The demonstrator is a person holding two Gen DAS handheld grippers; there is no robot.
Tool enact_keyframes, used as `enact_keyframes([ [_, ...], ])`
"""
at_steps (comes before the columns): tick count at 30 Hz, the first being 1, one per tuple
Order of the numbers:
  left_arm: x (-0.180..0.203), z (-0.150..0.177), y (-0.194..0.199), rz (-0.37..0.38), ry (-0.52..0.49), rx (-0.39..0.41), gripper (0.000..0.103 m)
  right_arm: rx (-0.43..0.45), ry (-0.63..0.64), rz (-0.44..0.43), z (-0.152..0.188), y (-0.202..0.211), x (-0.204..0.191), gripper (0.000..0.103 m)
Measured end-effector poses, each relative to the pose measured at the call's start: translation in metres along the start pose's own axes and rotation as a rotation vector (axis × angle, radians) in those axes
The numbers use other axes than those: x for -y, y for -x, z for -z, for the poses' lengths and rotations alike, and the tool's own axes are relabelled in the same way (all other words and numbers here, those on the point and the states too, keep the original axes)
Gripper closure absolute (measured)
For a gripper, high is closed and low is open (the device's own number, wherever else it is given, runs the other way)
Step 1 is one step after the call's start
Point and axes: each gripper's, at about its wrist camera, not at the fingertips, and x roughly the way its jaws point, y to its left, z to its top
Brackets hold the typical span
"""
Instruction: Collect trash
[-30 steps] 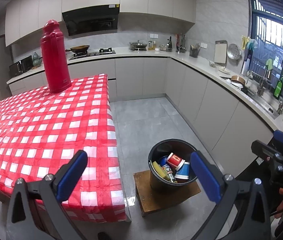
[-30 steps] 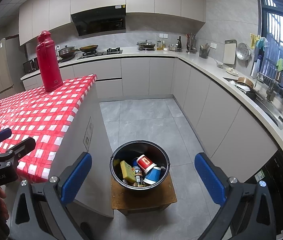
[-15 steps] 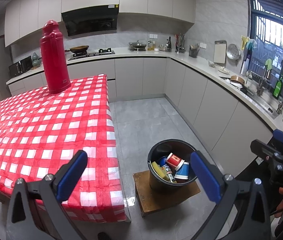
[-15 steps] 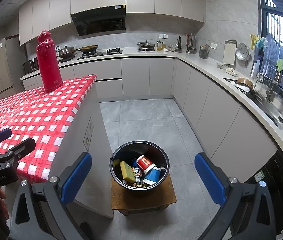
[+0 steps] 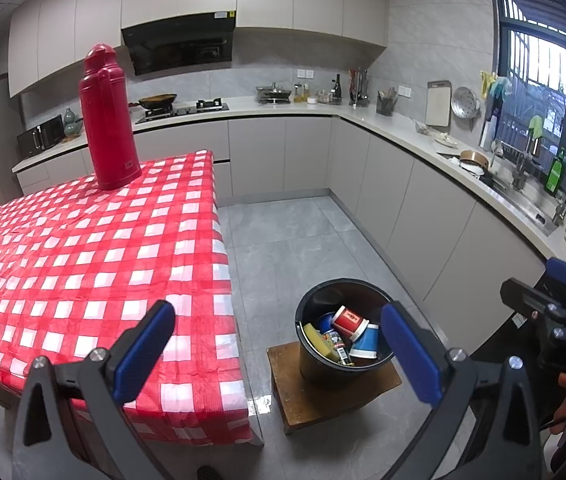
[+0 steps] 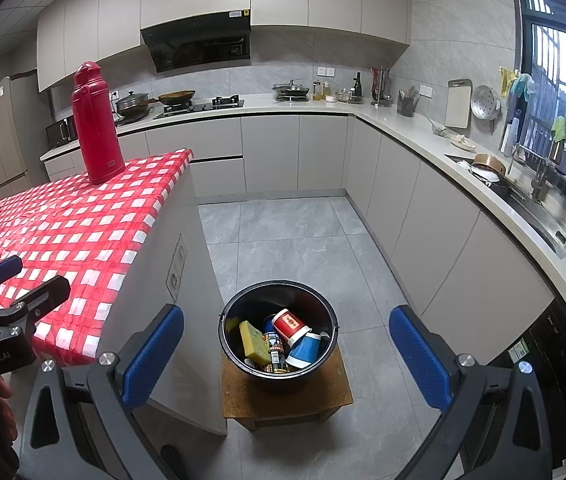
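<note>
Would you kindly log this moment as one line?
left tongs: open, empty | right tongs: open, empty | bucket: on stool, holds trash | thermos: on table

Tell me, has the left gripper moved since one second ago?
No. In the left wrist view, the black bucket and the red thermos sit at the same places between the open left gripper fingers as before.

Bright window (image 5: 543, 92) daylight — sharp focus, fisheye-bent edges, dark vignetted corners.
</note>
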Motion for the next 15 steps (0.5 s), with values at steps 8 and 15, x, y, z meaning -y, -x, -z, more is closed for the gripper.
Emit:
enact_keyframes([
  [8,0.0002,0.0001,0.0001,0.002,-0.001,0.001,0.000,-0.001,0.001,0.001,0.0013,0.0008,-0.0007,0.000],
  [15,0.0009,0.0009,0.0023,0.008,-0.003,0.009,0.000,-0.001,0.000,0.001,0.0012,0.0006,-0.0017,0.000],
])
